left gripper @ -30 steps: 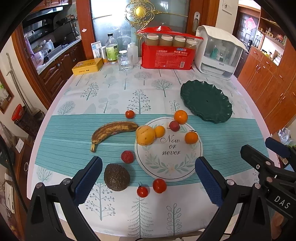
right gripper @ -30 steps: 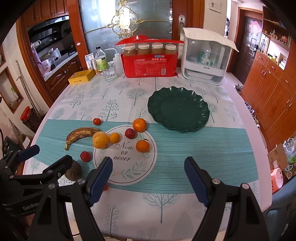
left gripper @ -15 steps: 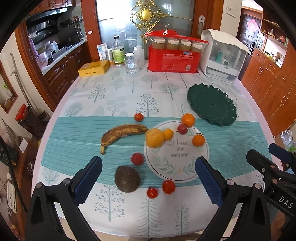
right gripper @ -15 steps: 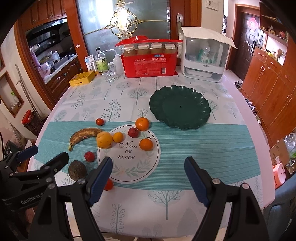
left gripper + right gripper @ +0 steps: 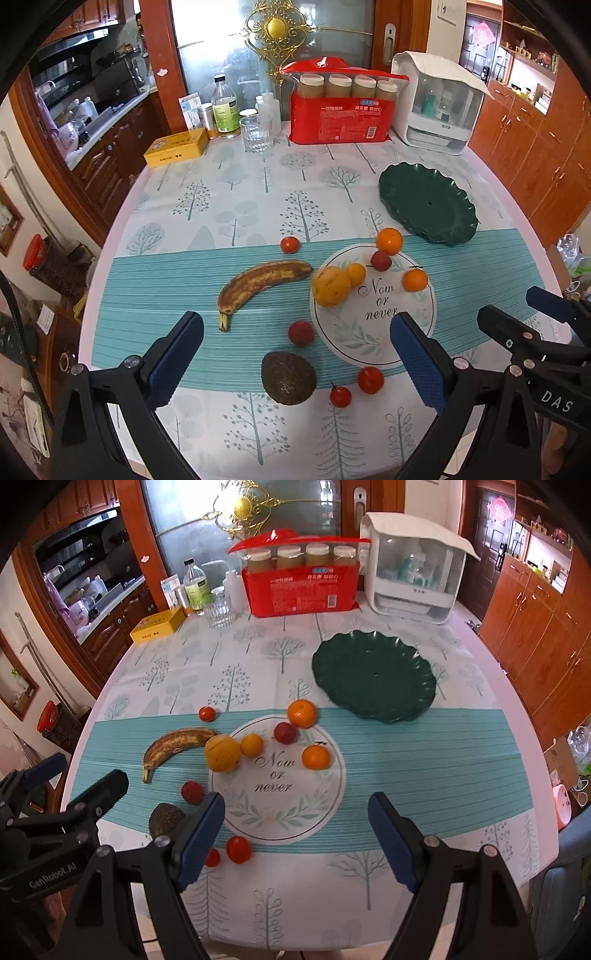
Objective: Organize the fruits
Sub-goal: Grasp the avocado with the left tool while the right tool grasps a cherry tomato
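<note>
Fruit lies loose on the tablecloth: a spotted banana (image 5: 260, 282), a dark avocado (image 5: 289, 377), a yellow citrus (image 5: 331, 286), oranges (image 5: 389, 241), small red fruits (image 5: 301, 333) and tomatoes (image 5: 370, 380). Some sit on a round printed mat (image 5: 384, 325). An empty dark green plate (image 5: 428, 203) stands at the right; it also shows in the right wrist view (image 5: 375, 675). My left gripper (image 5: 295, 354) is open above the avocado, empty. My right gripper (image 5: 295, 834) is open over the mat's near edge, empty.
At the table's far side stand a red pack of jars (image 5: 341, 107), a white appliance (image 5: 436, 107), a glass (image 5: 255, 133), bottles (image 5: 225, 107) and a yellow box (image 5: 177, 147). Wooden cabinets (image 5: 535, 147) line the right. The table edge is close below both grippers.
Both grippers have pulled back and up a little, so the fruits sit smaller and further off in view. Both stay open. No fruit has moved.
</note>
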The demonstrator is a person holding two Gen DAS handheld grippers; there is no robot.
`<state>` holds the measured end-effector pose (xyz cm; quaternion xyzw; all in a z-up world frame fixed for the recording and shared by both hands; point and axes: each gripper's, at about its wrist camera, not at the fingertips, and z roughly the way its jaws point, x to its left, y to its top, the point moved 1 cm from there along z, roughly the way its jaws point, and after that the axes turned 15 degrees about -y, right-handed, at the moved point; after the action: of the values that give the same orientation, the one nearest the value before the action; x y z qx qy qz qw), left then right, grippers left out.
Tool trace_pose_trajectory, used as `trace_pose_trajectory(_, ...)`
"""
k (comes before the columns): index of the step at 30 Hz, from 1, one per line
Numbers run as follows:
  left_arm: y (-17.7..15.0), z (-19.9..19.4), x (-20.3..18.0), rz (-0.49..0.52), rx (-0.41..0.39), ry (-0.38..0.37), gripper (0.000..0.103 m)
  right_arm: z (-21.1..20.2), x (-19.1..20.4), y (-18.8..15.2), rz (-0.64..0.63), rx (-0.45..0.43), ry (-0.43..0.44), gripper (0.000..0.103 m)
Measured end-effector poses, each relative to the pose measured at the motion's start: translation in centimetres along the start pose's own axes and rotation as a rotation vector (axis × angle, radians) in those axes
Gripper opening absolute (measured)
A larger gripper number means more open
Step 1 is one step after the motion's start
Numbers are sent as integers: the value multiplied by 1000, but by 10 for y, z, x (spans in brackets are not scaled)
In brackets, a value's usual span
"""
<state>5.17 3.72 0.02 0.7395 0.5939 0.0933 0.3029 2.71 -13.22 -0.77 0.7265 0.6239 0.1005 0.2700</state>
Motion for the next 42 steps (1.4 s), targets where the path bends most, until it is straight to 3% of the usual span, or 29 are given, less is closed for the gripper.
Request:
trace_pose_trajectory(6, 0, 11, 26, -28, 5, -82, 101, 1, 12, 1, 0, -24, -34, 80)
trace_pose_trajectory(12, -3, 29, 52, -44, 28, -70, 100, 17, 22, -4, 1, 6, -30, 64)
trace_pose_trajectory(19, -15, 61, 72, -35, 119, -73, 100, 42, 38, -19, -60, 49, -34, 61)
trace_pose_trajectory(23, -32, 90, 79, -44, 207, -103, 100, 64, 51, -31, -108, 111, 17, 60)
trace_pose_trajectory(29, -58, 127, 82, -78, 327, -155, 99, 94, 68, -50, -145, 224, 118, 51)
trace_pose_trajectory(37, -73, 146, 80, -99, 383, -192, 98, 117, 87, -66, -187, 300, 193, 38)
trace_pose_trajectory(42, -82, 155, 86, -128, 413, -209, 93, 126, 97, -69, -209, 313, 179, 33)
